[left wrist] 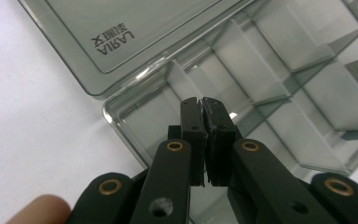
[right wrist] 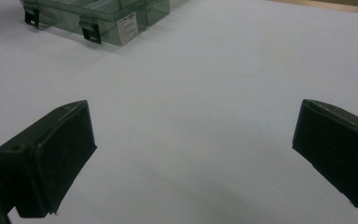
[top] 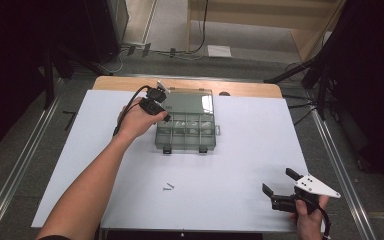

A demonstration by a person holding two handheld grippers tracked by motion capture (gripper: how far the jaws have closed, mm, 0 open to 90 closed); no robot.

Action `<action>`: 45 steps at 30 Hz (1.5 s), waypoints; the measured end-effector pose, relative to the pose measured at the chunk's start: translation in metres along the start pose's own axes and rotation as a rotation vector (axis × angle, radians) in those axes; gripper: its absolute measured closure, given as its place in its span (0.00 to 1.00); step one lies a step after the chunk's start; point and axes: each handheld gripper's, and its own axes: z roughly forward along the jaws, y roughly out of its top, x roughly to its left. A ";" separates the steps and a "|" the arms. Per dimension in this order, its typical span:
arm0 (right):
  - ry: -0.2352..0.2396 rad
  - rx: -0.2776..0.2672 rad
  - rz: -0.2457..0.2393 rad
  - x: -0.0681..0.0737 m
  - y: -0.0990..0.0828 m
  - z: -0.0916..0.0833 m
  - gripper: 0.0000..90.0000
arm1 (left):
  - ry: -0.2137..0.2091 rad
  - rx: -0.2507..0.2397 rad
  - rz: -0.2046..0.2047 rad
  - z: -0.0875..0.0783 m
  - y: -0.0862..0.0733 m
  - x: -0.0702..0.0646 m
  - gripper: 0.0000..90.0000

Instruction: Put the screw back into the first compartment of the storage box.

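High view: the left hand-held gripper (top: 164, 111), jaws pressed together with nothing seen between them, hangs over the left end of the open compartment box (top: 186, 131) at the surface's far middle. The box's long axis runs left to right, lid (top: 190, 102) folded back. The right hand-held gripper (top: 279, 186) rests spread, well apart at the near right.

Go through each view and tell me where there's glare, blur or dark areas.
High view: white glare patch on the open lid of the organizer box; room edges fall into darkness. Left gripper view: the near tool linkage is soft, the lid lettering sharper. Right gripper view: the right tool pads are blurred and dark, and the paper sheet is evenly lit.
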 end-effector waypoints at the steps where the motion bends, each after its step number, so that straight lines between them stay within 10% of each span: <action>1: 0.001 0.000 0.000 0.000 0.000 0.000 0.00 | -0.003 0.007 -0.004 0.001 0.000 0.001 0.98; 26: 0.002 -0.001 -0.008 0.001 0.001 -0.001 0.00 | -0.150 -0.030 0.025 -0.020 -0.018 -0.016 0.43; 38: 0.004 0.001 -0.008 0.002 0.002 -0.001 0.00 | -0.142 0.016 0.063 -0.022 -0.032 -0.038 0.02; 45: 0.002 0.000 -0.005 0.002 0.002 0.000 0.00 | -0.109 0.025 0.091 -0.022 -0.040 -0.049 0.00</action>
